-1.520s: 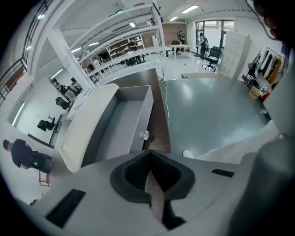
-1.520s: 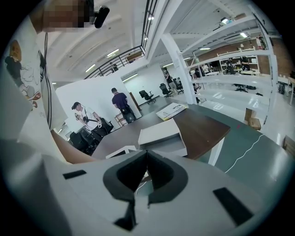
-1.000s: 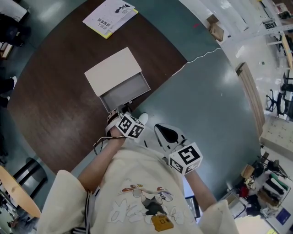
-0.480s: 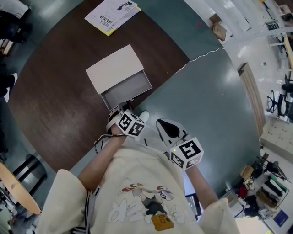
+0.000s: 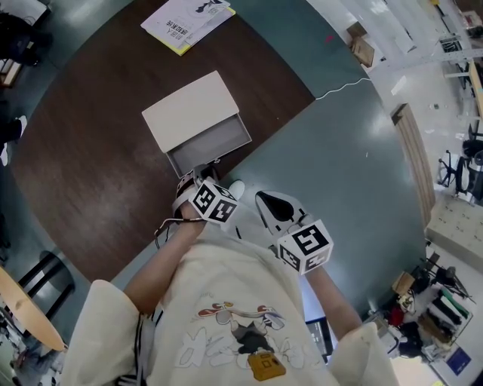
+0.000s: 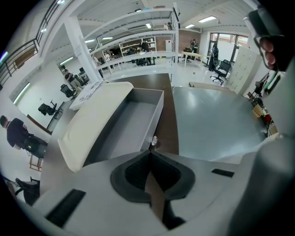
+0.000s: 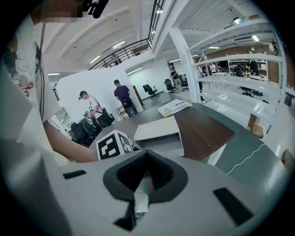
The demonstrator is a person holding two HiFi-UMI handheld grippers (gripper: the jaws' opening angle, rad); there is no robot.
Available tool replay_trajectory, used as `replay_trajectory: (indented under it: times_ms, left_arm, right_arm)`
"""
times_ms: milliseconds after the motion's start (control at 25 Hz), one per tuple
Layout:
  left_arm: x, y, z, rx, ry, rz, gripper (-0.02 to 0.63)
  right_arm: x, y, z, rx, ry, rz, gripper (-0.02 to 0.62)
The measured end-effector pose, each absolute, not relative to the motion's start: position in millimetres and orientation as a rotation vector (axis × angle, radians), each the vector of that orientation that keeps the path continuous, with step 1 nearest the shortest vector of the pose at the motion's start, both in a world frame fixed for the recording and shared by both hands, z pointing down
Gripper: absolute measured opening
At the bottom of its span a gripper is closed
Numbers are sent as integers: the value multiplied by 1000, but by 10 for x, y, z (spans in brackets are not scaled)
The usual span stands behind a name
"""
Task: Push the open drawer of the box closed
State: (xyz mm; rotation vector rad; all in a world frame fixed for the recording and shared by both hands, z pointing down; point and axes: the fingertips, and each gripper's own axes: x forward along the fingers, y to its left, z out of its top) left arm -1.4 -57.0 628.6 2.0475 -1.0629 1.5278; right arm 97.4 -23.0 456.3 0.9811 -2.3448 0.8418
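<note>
Grey drawer (image 5: 210,145) front behind left gripper (image 5: 198,176)

A dark round table (image 5: 90,173) carries a box (image 5: 192,113) and booklet (image 5: 187,16).

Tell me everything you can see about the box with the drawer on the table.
The box is a flat-topped, off-white rectangular case, smooth like plastic or coated board. It sits flat on the dark wood-look table. Its grey drawer is pulled out toward the person and looks empty. A small clear knob sits on the drawer front. The left gripper, jaws together, is right at that knob; whether it touches can't be told.
</note>
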Motion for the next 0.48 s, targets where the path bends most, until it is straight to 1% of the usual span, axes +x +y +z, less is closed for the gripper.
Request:
replay_trajectory:
  times_ms: [480]
  left_arm:
    - [-165,-796,6274,2035,-1103,1529,6]
  right_arm:
    - [900,-446,4739,967,-2319,797,8]
